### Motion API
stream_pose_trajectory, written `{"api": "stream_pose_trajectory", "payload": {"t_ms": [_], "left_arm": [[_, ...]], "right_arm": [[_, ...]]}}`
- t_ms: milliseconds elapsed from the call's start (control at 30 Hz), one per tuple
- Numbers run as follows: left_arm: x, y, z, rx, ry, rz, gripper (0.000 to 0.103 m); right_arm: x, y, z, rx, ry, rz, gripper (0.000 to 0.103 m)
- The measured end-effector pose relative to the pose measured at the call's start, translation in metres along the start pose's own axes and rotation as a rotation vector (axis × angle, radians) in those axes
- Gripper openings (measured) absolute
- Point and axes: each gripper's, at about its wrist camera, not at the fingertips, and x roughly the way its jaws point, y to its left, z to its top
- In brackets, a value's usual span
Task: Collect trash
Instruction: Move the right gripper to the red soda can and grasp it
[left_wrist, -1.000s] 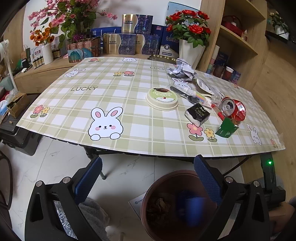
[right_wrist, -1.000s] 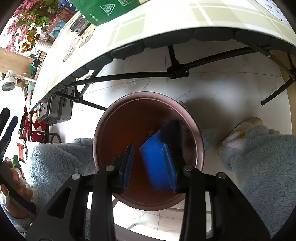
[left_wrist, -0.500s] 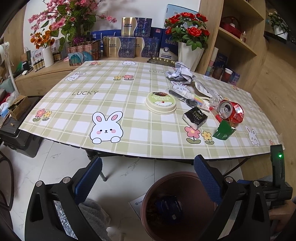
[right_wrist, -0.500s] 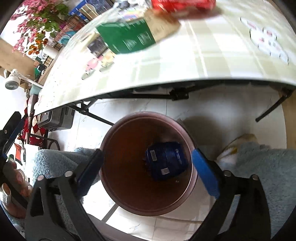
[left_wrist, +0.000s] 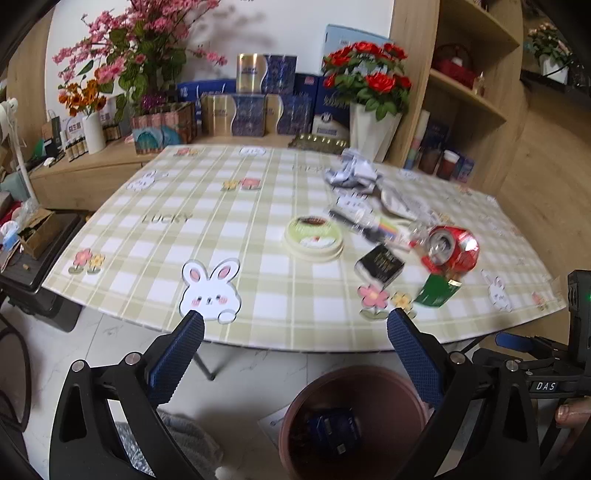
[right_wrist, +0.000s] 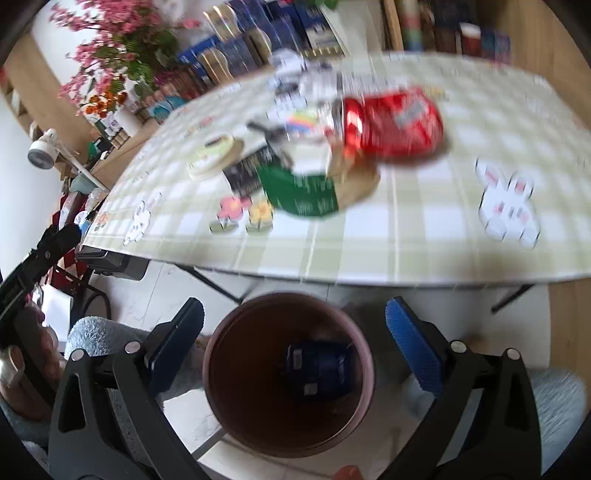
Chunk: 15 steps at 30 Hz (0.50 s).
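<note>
Trash: a blue packet (right_wrist: 319, 369) lies in the brown bin (right_wrist: 221, 373) on the floor, low in the frame. The right gripper (right_wrist: 295, 325) is above the bin, jaws just opened wide, holding nothing. The left gripper (left_wrist: 295, 332) is wide open and empty too. On the bench (left_wrist: 155, 240), at the right, lie a red can (left_wrist: 452, 249), a green box (left_wrist: 437, 290) and crumpled paper (left_wrist: 351, 173).

You see a green-and-white checked tablecloth (left_wrist: 258, 236) with white rabbits, a red can (left_wrist: 452, 249), a green carton (left_wrist: 437, 290), a brown bin (right_wrist: 288, 373) holding a dark blue packet (right_wrist: 319, 369), and blue finger pads (right_wrist: 413, 350).
</note>
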Motion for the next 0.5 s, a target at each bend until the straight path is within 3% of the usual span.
{"api": "stream_pose_trajectory", "payload": {"t_ms": [500], "left_arm": [[0.000, -0.008, 0.016, 0.029, -0.018, -0.014, 0.097]], "right_arm": [[-0.018, -0.019, 0.018, 0.000, -0.073, -0.026, 0.097]]}}
